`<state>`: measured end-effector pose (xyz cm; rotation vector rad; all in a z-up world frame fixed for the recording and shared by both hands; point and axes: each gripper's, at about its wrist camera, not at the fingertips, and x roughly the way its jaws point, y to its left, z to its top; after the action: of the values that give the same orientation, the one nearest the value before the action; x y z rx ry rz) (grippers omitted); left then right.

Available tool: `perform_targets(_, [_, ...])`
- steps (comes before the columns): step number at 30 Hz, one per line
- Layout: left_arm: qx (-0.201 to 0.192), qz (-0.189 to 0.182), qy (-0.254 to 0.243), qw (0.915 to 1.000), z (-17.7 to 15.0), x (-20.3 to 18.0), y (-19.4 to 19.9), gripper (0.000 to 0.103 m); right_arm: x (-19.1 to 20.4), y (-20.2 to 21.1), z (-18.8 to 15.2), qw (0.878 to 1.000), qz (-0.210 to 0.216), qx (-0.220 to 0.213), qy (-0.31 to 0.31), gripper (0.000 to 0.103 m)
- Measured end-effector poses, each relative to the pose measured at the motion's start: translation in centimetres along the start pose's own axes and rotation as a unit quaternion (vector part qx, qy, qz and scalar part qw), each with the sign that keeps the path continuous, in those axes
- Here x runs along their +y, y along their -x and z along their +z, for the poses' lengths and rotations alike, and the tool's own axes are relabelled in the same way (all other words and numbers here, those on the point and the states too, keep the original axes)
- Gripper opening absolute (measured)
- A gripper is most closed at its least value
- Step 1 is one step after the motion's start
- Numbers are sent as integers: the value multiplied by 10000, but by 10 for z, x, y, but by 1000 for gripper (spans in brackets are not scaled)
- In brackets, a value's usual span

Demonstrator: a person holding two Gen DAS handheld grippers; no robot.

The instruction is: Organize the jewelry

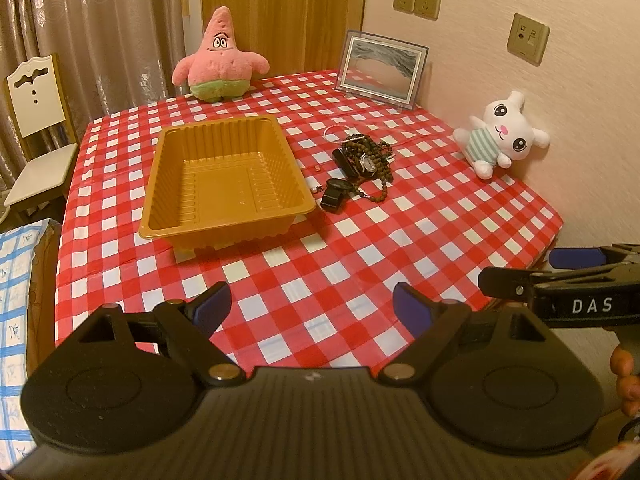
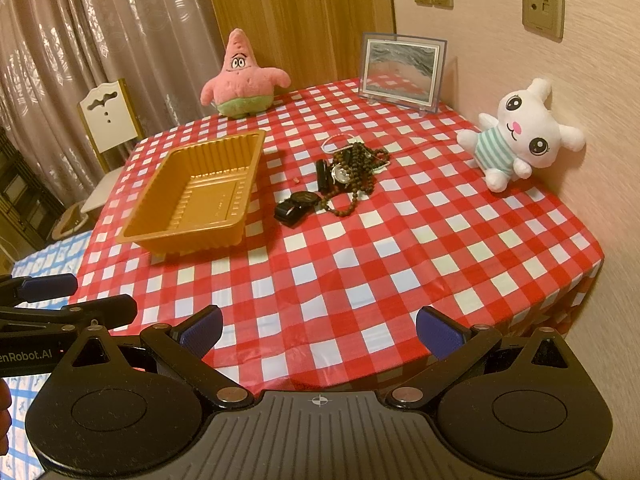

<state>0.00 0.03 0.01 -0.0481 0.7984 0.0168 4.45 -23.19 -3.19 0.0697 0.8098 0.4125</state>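
Observation:
A pile of jewelry point(image 1: 366, 158) lies on the red checked tablecloth: dark bead strings, a watch and a thin white bracelet point(image 1: 338, 130). A black watch point(image 1: 336, 192) lies apart in front of it. An empty gold plastic tray point(image 1: 224, 180) stands left of the pile. The pile point(image 2: 352, 170), black watch point(image 2: 296, 206) and tray point(image 2: 192, 200) also show in the right wrist view. My left gripper point(image 1: 312, 308) is open and empty over the table's near edge. My right gripper point(image 2: 318, 332) is open and empty beside it.
A pink starfish plush point(image 1: 218, 60) and a picture frame point(image 1: 382, 68) stand at the back. A white bunny plush point(image 1: 502, 134) leans on the right wall. A white chair point(image 1: 34, 120) stands left of the table. The table point(image 2: 440, 240) ends just before both grippers.

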Motion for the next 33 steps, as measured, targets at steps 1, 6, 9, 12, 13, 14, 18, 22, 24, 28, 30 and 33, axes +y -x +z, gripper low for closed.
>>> perform_targets(1, [1, 0, 1, 10000, 0, 0, 0, 87, 0, 0, 0, 10000, 0, 0, 0, 103])
perform_targets(6, [-1, -6, 2, 10000, 0, 0, 0, 87, 0, 0, 0, 10000, 0, 0, 0, 103])
perform_targets(9, [1, -2, 6, 10000, 0, 0, 0, 87, 0, 0, 0, 10000, 0, 0, 5, 103])
perform_targets(12, [0, -2, 6, 10000, 0, 0, 0, 87, 0, 0, 1, 10000, -1, -2, 3, 103])
perform_targets(13, [-3, -8, 8, 10000, 0, 0, 0, 87, 0, 0, 1, 10000, -1, -1, 3, 103])
perform_targets(14, [-1, -4, 8, 10000, 0, 0, 0, 87, 0, 0, 1, 10000, -1, -1, 3, 103])
perform_targets(18, [0, -4, 12, 10000, 0, 0, 0, 87, 0, -1, 1, 10000, -3, -1, 7, 103])
perform_targets(22, [-2, -9, 11, 10000, 0, 0, 0, 87, 0, -1, 2, 10000, -5, -3, 8, 103])
perform_targets(24, [-2, -12, 12, 10000, 0, 0, 0, 87, -1, -1, 2, 10000, -4, -2, 8, 103])
perform_targets(28, [-5, -12, 15, 10000, 0, 0, 0, 87, -1, -1, 2, 10000, -5, -2, 10, 103])
perform_targets(30, [-2, -9, 14, 10000, 0, 0, 0, 87, -1, -1, 2, 10000, -6, -3, 9, 103])
perform_targets(33, [-3, -10, 15, 10000, 0, 0, 0, 87, -2, -2, 3, 10000, -6, -6, 13, 103])
